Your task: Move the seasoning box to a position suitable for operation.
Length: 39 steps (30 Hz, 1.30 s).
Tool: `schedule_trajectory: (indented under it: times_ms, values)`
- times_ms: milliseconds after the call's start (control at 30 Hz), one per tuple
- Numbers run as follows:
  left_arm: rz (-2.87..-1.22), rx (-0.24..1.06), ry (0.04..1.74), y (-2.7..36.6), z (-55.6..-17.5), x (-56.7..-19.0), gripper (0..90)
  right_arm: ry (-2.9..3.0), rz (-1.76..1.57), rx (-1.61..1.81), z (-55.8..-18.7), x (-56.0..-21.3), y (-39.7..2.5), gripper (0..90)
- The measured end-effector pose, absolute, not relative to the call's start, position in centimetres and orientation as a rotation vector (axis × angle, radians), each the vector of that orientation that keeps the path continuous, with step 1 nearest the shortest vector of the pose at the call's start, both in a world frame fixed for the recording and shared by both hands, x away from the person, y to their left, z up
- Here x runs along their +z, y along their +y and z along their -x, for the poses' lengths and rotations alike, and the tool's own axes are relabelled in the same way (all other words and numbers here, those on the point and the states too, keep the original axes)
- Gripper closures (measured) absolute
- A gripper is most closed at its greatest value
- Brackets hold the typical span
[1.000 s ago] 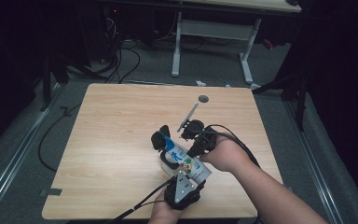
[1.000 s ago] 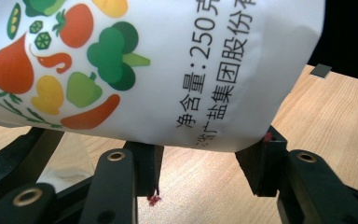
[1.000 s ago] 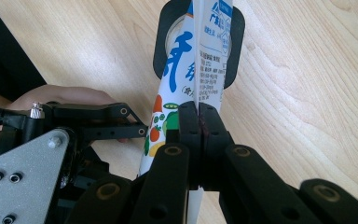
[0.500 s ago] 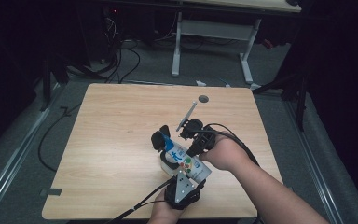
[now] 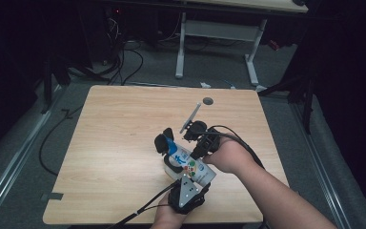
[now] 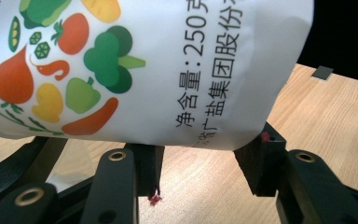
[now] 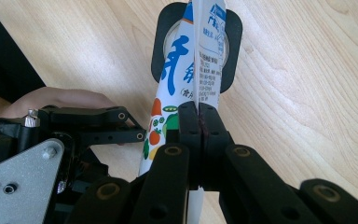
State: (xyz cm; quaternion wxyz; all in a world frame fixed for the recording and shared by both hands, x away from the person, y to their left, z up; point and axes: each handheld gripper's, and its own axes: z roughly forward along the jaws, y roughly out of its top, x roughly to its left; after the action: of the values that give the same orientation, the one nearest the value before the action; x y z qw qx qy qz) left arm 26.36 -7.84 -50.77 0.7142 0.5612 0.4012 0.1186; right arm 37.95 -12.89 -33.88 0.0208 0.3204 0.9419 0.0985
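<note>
The salt bag (image 5: 187,161), a white pouch printed with vegetables, lay held above the table (image 5: 124,124) toward its near edge, slightly right of centre. Its top end pointed away from the person and rested over a black dish (image 7: 196,44) with a grey well.

The left gripper (image 6: 205,163) sat at the bag's lower end. Its jaws stood apart beneath the pouch, one against the underside and the other at the bag's corner; whether they actually bore on it could not be told from the left gripper view, so that state stays open.

The right gripper (image 7: 199,122) had its jaws pressed together on the thin flat seam along the bag's side, with no gap visible between the pads. The right hand (image 5: 226,155) came in from the near right corner.

Judgement: the step in hand appeared to be steadying the bag with both grippers in order to open it or tip it over the dish. To do it well, the right pinch should stay on the seam rather than the filled body, which would bulge and slip. The left gripper should support the heavy lower end so the seam is not carrying the weight. Any tilt should be slow, with the mouth kept over the dish well.

Risk: the film tearing at the pinch.
</note>
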Motion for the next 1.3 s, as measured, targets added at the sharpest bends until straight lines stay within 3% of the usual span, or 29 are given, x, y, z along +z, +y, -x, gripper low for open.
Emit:
schedule_trajectory:
  times_ms: [1300]
  values:
    - [-1.231,0.260,0.879,-7.97,-26.23,-50.53,55.6,2.910,-0.985,0.315,-37.78,-33.58,-13.03,90.0]
